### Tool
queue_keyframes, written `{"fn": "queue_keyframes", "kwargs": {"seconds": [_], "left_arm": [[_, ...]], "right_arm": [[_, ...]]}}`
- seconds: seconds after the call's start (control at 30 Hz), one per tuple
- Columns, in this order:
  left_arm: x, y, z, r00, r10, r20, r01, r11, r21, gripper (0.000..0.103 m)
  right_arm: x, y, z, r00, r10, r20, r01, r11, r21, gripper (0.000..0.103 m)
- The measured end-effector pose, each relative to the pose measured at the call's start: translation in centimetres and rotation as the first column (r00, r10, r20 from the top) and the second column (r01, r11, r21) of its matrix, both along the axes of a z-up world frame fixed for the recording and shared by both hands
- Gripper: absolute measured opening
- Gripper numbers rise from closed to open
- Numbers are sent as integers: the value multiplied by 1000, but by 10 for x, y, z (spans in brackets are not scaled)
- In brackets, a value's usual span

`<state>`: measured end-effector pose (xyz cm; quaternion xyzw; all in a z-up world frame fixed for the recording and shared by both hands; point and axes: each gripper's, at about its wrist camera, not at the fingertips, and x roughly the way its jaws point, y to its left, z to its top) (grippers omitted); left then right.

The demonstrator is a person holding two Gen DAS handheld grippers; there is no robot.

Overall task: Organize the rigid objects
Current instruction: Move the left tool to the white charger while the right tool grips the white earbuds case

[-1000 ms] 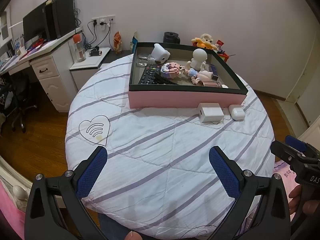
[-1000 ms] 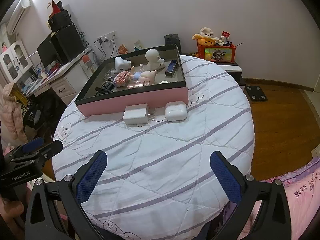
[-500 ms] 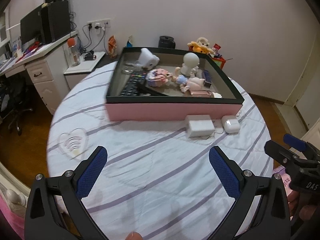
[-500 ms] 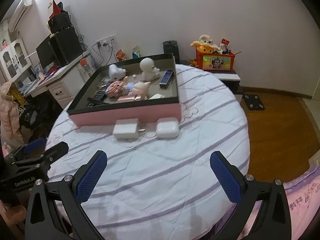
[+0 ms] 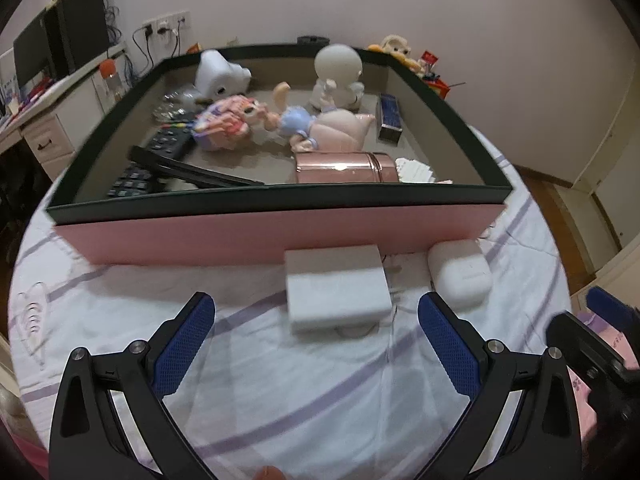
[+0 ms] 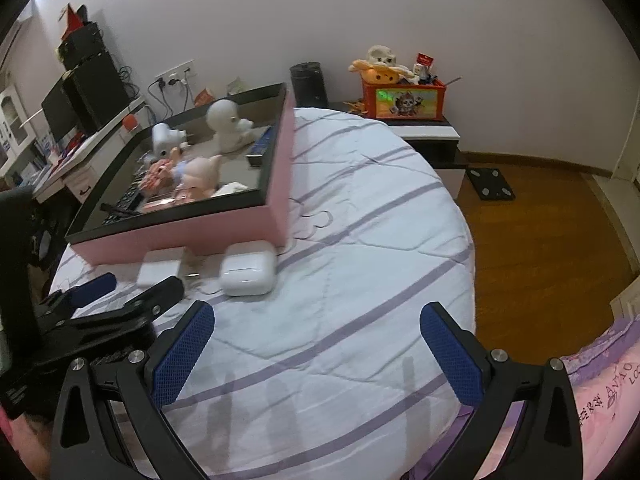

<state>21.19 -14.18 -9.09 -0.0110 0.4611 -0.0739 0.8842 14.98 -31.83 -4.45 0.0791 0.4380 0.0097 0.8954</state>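
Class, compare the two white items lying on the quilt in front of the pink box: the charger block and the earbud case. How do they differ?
The charger block is flat-faced with sharp square edges; the earbud case is rounded like a pebble. The charger block shows metal prongs on one side; the earbud case shows a lid seam. The charger block lies between the open left gripper's fingers; the earbud case lies off to its right. Both are white, outside the pink box.

The right gripper (image 6: 316, 344) hangs over a round bed (image 6: 360, 264) with a white, purple-striped quilt, its blue-padded jaws spread wide with nothing between them. Ahead on the left, a white earbud case (image 6: 248, 268) and a white charger block (image 6: 158, 273) lie just beside the near wall of a pink box (image 6: 180, 236) holding figurines. The left gripper (image 6: 128, 296) reaches in from the left edge near the charger block, jaws apart.
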Motion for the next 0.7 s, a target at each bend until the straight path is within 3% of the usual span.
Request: {"fn": "queue_keyframes", "kwargs": {"seconds": [0.23, 0.33, 0.37, 0.7], "left_arm": [[15, -6, -14, 1000, 18, 16, -18, 1000, 21, 100], [11, -4, -10, 999, 15, 42, -17, 999, 42, 73], [9, -1, -9, 999, 19, 45, -21, 999, 42, 70], [-2, 30, -7, 999, -17, 45, 18, 999, -31, 70]], "right_arm": [[10, -4, -10, 1000, 9, -19, -8, 1000, 7, 103], [14, -1, -11, 1000, 13, -24, -13, 1000, 8, 103], [16, 1, -13, 1000, 17, -25, -17, 1000, 10, 103], [42, 36, -23, 997, 67, -39, -68, 997, -24, 103]]}}
